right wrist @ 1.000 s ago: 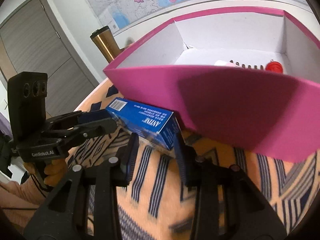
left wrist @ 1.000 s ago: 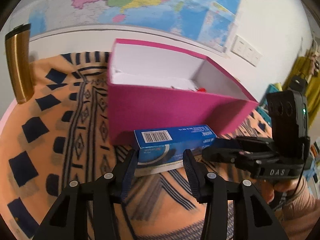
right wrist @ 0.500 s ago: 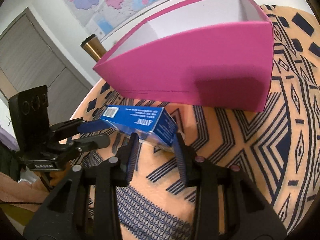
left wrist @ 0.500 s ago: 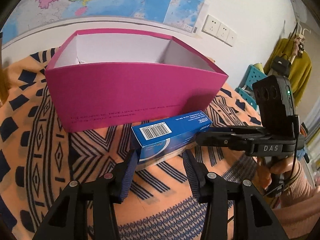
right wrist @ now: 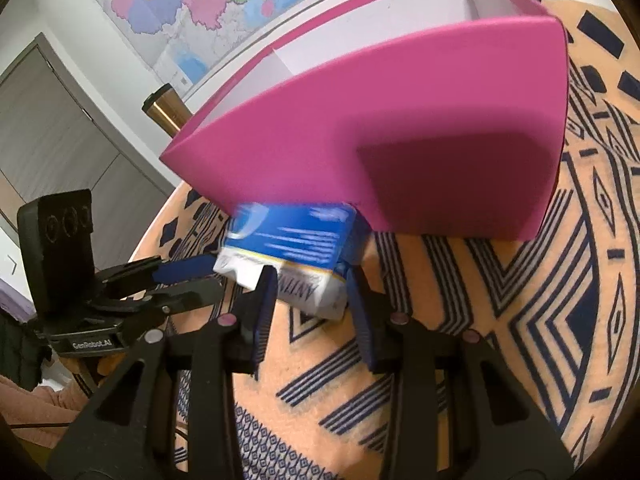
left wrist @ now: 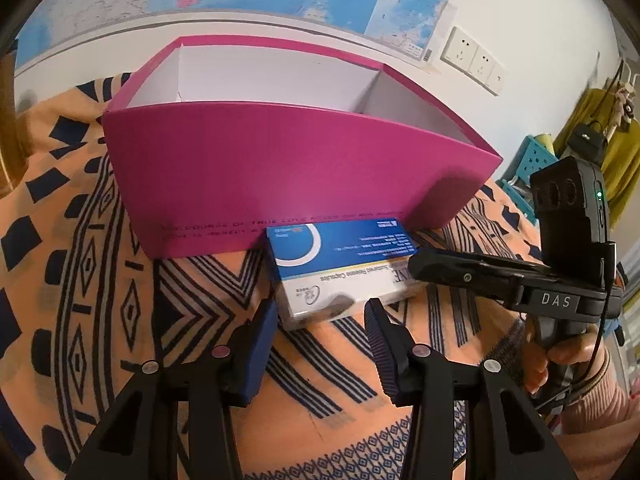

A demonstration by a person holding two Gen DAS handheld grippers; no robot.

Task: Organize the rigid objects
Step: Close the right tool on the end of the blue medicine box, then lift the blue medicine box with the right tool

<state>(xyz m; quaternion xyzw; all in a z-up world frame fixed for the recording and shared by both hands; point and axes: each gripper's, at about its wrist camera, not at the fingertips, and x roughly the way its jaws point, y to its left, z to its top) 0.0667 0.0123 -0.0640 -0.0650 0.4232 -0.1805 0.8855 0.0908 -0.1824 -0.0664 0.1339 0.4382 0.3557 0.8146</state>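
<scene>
A blue and white medicine box [left wrist: 340, 252] lies on the patterned cloth, against the front wall of the open magenta box [left wrist: 280, 168]. In the right wrist view my right gripper [right wrist: 312, 284] is shut on the near end of the medicine box [right wrist: 296, 240], whose far end is blurred. The magenta box [right wrist: 360, 120] rises just behind it. My left gripper [left wrist: 322, 312] stands open, its tips just short of the box's near corner and not pressing on it. From the right, the right gripper [left wrist: 424, 272] reaches over the box's other end. The left gripper [right wrist: 208, 276] ends at the box's left end.
An orange cloth with dark geometric patterns [left wrist: 100, 280] covers the table. A gold tumbler [right wrist: 164, 112] stands behind the magenta box's left corner. A person's hand [left wrist: 568, 356] holds the right gripper's handle. A wall map and sockets [left wrist: 476, 60] are behind; a grey door [right wrist: 60, 140] is at left.
The medicine box has rolled over: its barcode face was up, now its large blue face is. It sank onto the cloth against the magenta box, and its end slipped out of the left fingers.
</scene>
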